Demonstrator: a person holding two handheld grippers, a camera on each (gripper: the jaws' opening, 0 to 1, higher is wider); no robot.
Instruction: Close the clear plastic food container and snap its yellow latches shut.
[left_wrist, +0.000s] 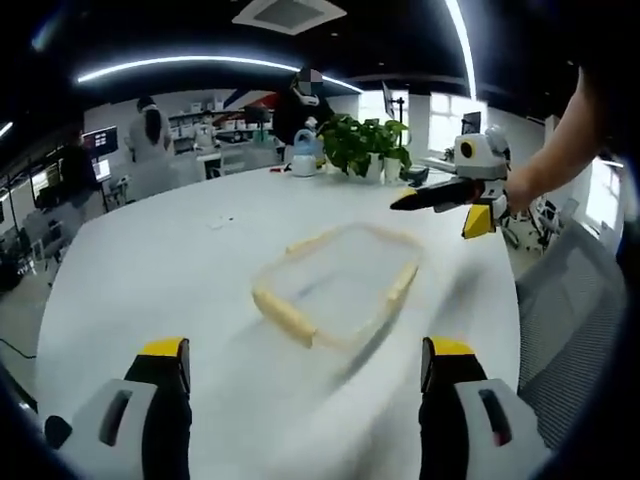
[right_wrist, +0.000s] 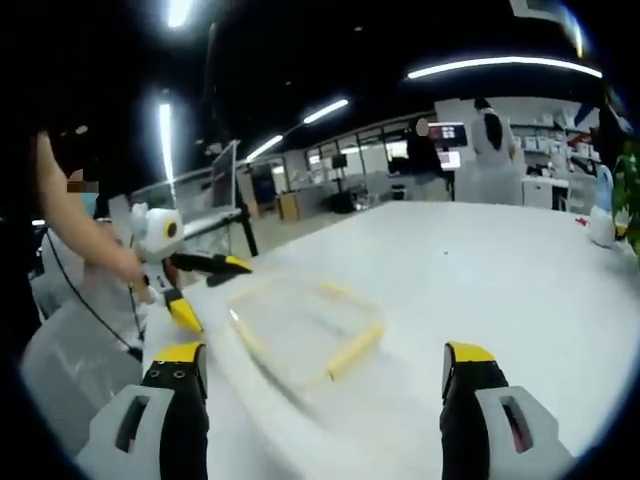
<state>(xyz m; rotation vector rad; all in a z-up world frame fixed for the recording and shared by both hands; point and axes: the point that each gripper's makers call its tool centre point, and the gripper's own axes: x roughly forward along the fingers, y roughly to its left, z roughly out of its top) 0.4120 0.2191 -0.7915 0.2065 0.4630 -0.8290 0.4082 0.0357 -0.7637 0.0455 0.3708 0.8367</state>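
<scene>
Container (left_wrist: 338, 285) of clear plastic with yellow latches (left_wrist: 283, 317) lies flat on our white tabletop (left_wrist: 150, 270), apart from both tongs; motion blur keeps us from telling whether its lid is sealed. Our left tongs (left_wrist: 305, 362) hang above the tabletop on the near side of it, jaws spread wide, gripping nothing. Our right tongs (right_wrist: 325, 368) are likewise released, and in the left gripper view they hover beyond the container's far corner. Farther off, a potted plant (left_wrist: 365, 143) and a pale jug (left_wrist: 304, 156) stand by the tabletop's edge.
</scene>
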